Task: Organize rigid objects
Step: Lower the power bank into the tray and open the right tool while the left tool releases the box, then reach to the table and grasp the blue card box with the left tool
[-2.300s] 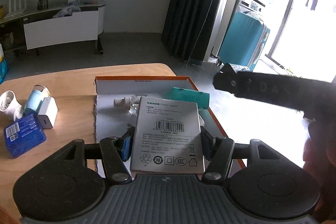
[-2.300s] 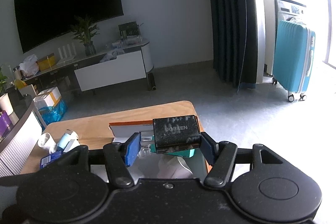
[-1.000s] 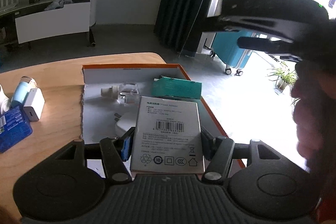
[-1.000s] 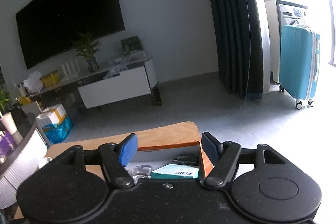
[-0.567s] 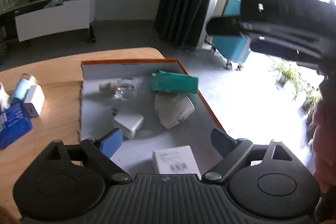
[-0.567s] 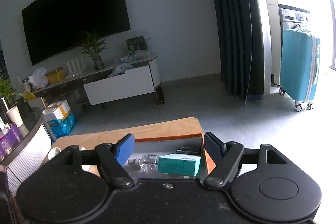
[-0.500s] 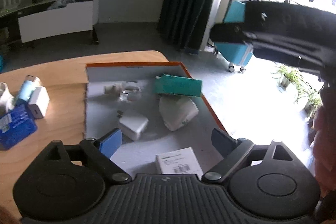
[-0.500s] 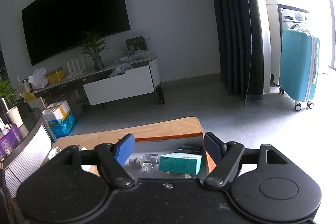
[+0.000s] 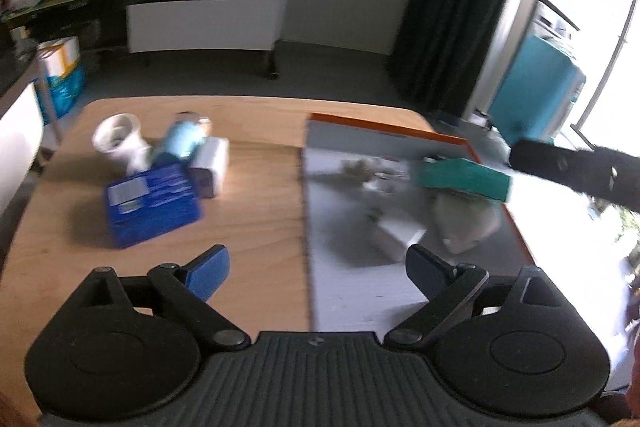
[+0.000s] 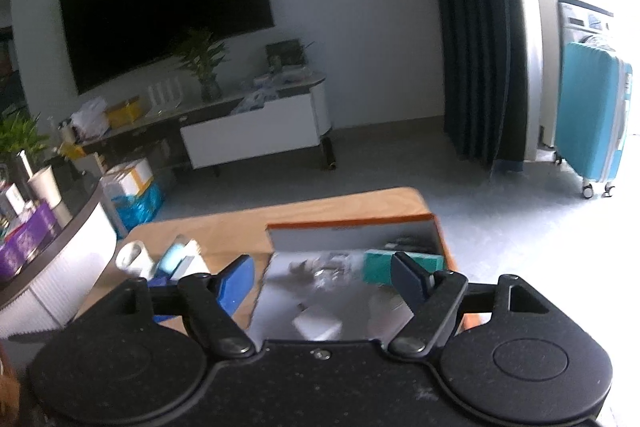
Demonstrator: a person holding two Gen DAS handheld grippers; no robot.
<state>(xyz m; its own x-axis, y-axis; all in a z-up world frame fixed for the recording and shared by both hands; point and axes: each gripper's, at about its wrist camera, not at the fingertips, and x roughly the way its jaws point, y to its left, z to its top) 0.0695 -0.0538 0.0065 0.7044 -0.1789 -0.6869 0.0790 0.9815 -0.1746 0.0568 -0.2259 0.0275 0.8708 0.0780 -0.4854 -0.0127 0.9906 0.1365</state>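
Swung leftward since half a second ago, the left gripper (image 9: 316,267) gapes wide and empty; the blue box (image 9: 152,205) lies ahead-left, apparently long axis crosswise; from the right wrist, the right gripper (image 10: 324,277), equally open and empty, sits farther from it, over the tray (image 10: 352,227).

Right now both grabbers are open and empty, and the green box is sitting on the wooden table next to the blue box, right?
Almost. Both the left gripper and the right gripper are open and empty. But the green box lies inside the orange-edged tray, not on the bare wooden table. The blue box is out on the wood, well apart from it. The left wrist view shows this.
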